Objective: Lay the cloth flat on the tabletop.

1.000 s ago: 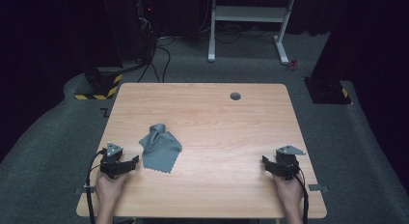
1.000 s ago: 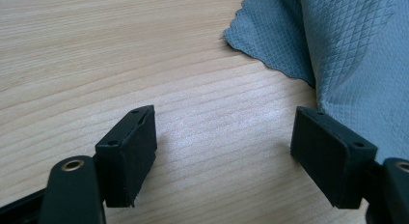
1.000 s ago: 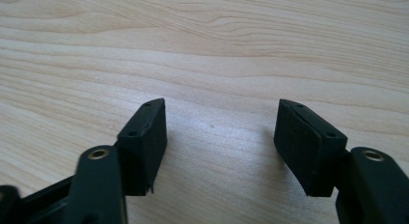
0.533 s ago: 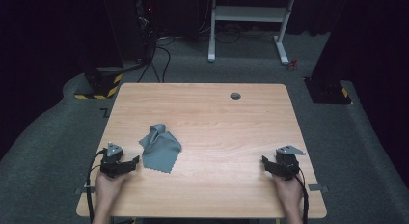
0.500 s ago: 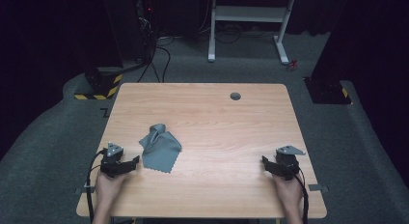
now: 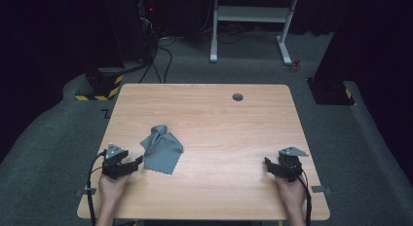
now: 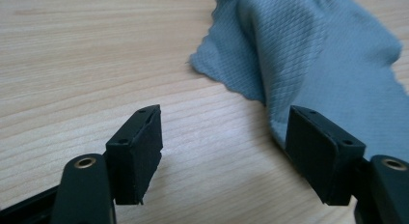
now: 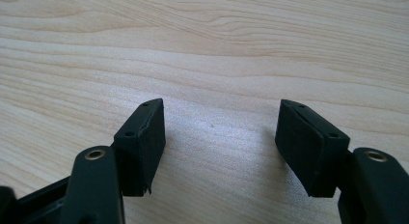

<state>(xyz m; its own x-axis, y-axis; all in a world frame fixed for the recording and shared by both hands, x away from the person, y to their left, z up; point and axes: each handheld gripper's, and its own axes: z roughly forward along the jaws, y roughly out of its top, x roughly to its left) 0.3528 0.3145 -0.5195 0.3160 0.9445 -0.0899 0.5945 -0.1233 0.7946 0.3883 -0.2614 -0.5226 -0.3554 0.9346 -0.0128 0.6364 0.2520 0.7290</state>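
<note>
A light wooden table [image 6: 219, 138] is seen from above, with a gripper held in a hand at each near corner. The left gripper [image 6: 138, 161] is held low over the wood near the table's left edge, its jaws spread wide with nothing between them. A grey cloth [image 6: 162, 150] lies crumpled on the table just ahead of and beside this gripper, one end bunched up into a raised fold and the rest spread flat toward the near side, with a scalloped edge. In the left gripper view, the left gripper [image 7: 224, 151] is shown with bare wood in the gap between its jaws, while the cloth [image 7: 308, 55] is spread ahead of it and to its right; the cloth's lower edge passes just behind the right-hand jaw, and whether it is touched there cannot be told. The right gripper [image 6: 268, 163] is held over the table near the right edge, well apart from the cloth, and its jaws are likewise set wide with nothing gripped. In the right gripper view, the right gripper [image 8: 221, 147] is seen above plain wood grain. A small dark round disc [image 6: 237, 97] is set in the tabletop toward the far edge, well ahead of both grippers. A cable is trailed from each gripper back along the forearm.
</note>
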